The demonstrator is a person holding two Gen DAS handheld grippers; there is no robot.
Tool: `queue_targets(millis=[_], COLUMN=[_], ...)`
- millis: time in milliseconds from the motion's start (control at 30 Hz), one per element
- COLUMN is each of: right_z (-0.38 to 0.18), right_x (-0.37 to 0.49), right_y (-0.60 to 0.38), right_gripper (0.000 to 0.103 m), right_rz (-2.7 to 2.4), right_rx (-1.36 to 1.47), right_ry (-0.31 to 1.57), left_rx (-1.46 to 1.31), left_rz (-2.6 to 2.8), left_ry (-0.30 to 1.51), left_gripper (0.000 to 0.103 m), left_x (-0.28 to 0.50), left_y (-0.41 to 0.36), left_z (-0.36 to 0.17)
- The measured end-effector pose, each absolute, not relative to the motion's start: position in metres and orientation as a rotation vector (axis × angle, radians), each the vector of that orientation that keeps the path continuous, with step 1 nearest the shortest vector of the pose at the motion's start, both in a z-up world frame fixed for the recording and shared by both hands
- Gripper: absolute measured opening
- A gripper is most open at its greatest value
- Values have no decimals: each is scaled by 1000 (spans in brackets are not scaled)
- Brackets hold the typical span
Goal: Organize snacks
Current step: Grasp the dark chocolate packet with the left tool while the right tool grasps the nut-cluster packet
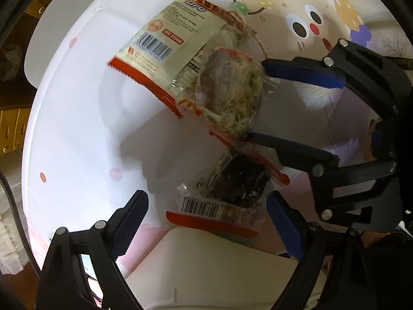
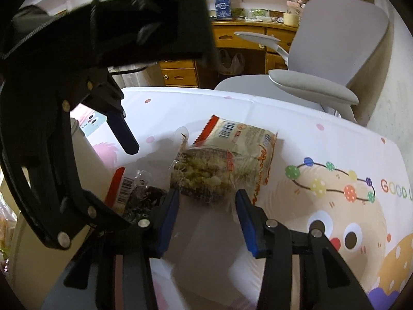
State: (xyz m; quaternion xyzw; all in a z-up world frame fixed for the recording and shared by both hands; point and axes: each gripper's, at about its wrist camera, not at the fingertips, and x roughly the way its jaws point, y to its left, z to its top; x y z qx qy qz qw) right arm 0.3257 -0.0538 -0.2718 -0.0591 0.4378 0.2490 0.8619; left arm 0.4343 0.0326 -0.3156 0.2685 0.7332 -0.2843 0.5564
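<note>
nothing looks sorted yet: two snack packs sit loose on the bench (image 2: 322, 139), near its middle on the cartoon-print cloth, so the organizing seems barely begun. the noodle pack (image 1: 229, 95) rests on a cream biscuit pack (image 1: 165, 38) at the far side; a dark-filled pack (image 1: 237, 183) with an orange edge lies nearer, just beside the pale container (image 1: 206, 263) at the near edge. i can't see anything inside that container from here.

your right claw (image 2: 206, 204) is partly open and straddles the near end of the noodle pack (image 2: 206, 178). its blue fingers (image 2: 167, 219) sit either side of the wrapper, maybe touching the crinkled film; i can't tell whether they're pressing. treat it as not gripped.

your left claw (image 1: 206, 219) is wide open, holds nothing and hovers pointing down over the dark-filled pack, fingers well apart on either side. both packs are yet to be lifted and placed.
</note>
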Motion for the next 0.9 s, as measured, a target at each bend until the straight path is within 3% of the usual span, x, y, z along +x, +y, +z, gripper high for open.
queue_targets(millis=[400, 733, 900], right_z=[-269, -262, -261], right_x=[325, 329, 332], right_y=[-83, -100, -94], right_gripper=[47, 51, 64], right_rz=[461, 414, 408], right_rx=[-38, 74, 88], right_ry=[960, 928, 899], left_rx=[667, 673, 641], left_rz=[-688, -626, -607], left_ry=[1674, 1588, 1580], left_gripper=[86, 59, 46], left_x=[426, 424, 427], left_y=[16, 9, 16], left_z=[-323, -320, -307])
